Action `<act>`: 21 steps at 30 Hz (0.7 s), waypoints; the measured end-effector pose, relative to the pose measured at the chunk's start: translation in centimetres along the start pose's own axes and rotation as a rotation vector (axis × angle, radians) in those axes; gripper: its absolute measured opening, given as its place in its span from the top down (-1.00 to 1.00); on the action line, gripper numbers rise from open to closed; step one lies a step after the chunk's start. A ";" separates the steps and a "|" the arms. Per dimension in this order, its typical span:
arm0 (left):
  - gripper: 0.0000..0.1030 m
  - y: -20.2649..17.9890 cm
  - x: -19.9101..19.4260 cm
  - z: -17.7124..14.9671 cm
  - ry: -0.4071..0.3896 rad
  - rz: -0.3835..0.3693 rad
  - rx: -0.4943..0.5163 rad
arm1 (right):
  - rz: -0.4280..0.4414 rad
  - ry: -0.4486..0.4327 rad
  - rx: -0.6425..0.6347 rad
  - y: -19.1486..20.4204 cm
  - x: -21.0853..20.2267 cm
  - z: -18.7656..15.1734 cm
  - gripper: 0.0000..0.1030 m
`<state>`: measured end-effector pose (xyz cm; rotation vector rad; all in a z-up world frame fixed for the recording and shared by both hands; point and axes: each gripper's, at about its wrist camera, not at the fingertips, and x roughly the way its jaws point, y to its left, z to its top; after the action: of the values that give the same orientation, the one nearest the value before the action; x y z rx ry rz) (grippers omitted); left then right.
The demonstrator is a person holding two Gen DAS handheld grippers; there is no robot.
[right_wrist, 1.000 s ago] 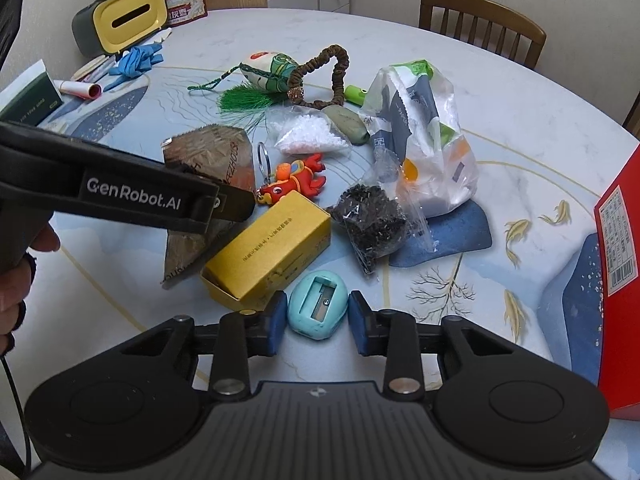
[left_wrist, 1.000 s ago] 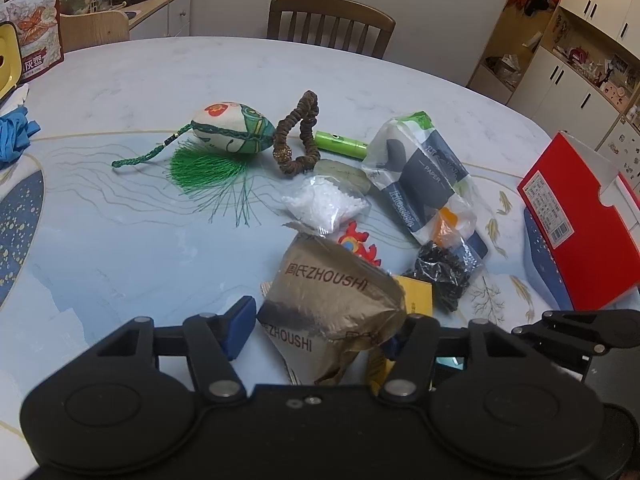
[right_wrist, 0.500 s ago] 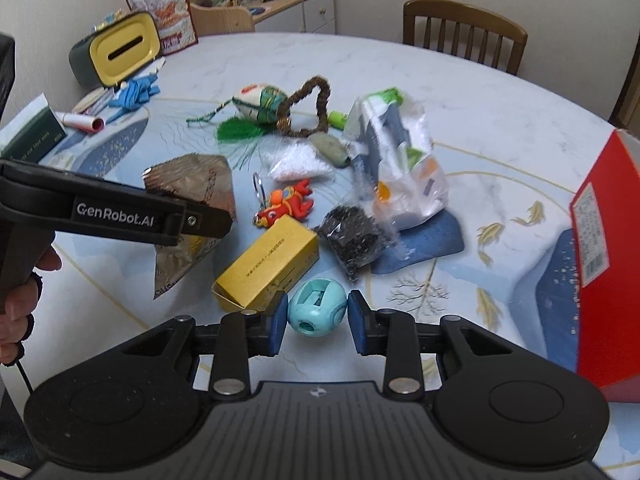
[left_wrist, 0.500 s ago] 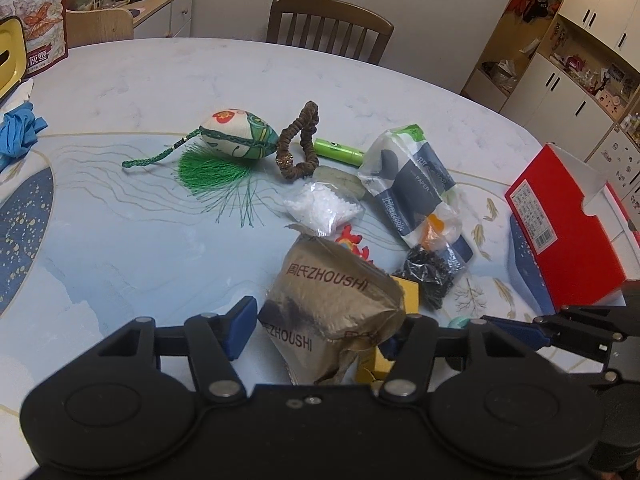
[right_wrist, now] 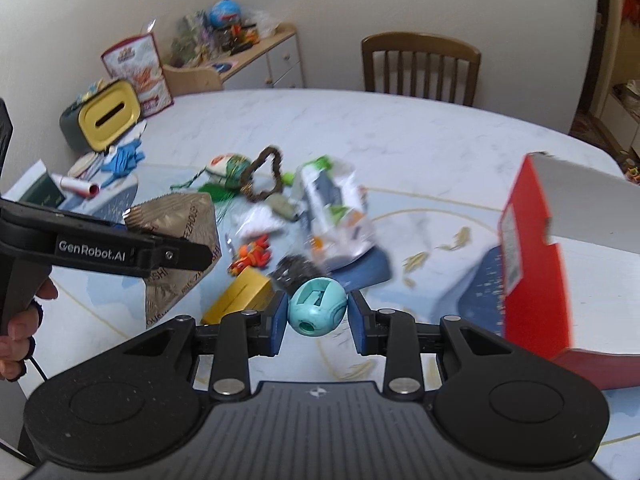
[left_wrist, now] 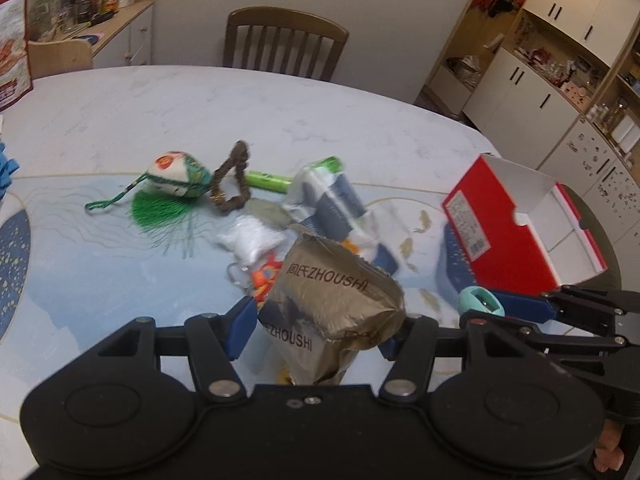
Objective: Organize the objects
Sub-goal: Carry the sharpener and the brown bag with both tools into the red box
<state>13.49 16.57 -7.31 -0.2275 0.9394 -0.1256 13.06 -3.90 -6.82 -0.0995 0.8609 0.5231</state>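
Left wrist view: left gripper (left_wrist: 320, 326) closed on a gold foil pouch (left_wrist: 334, 294) printed ZHOUSHI, held up off the table (left_wrist: 160, 120) above the clutter. Pouch looks light, crinkly and soft; the foil is likely slick, so a pinch across its puffed body, as here, seems safer than a grip at a thin edge. At far right, the right gripper (left_wrist: 486, 308) carries a teal sharpener (left_wrist: 480, 300) near the red box (left_wrist: 516, 236), which lies open with a white inside. On the table beyond: a tasselled sachet (left_wrist: 178, 176), a brown scrunchie (left_wrist: 232, 184), a green tube (left_wrist: 268, 180), a white bag (left_wrist: 250, 236), a plastic packet (left_wrist: 328, 200). Right wrist view: right gripper (right_wrist: 318, 312) clamps the sharpener (right_wrist: 317, 306) by its sides; it is round, rigid, small and probably light, so it could roll or pop out of a loose hold. Left gripper (right_wrist: 192, 256) and pouch (right_wrist: 180, 248) show at left, with a hand (right_wrist: 20, 320) on the grip. Below lie a yellow box (right_wrist: 240, 296), an orange toy (right_wrist: 252, 256) and a dark bag (right_wrist: 294, 270). Red box (right_wrist: 528, 260) stands at right. Surface is a smooth, pale marbled round top with blue and gold pattern. Room: chair (right_wrist: 420, 66) behind the table, sideboard with clutter, a yellow-faced holder (right_wrist: 104, 120); white cabinets in the left view.
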 end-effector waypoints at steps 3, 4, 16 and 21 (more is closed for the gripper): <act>-0.14 -1.8 -0.3 0.6 -0.007 -0.020 0.015 | 0.003 -0.026 0.020 -1.7 -1.5 0.4 0.39; -0.14 -2.5 -0.4 0.8 -0.009 -0.024 0.020 | 0.003 -0.034 0.024 -2.4 -2.0 0.5 0.39; -0.14 -12.3 1.3 2.6 -0.001 -0.063 0.042 | -0.018 -0.089 0.037 -12.3 -6.3 0.4 0.39; -0.14 -17.1 2.8 3.4 0.003 -0.077 0.071 | -0.041 -0.096 0.045 -17.3 -7.4 0.1 0.39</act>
<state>17.73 -0.14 -3.29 -0.1979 0.9278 -0.2299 17.41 -21.87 -3.41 -0.0502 0.7750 0.4663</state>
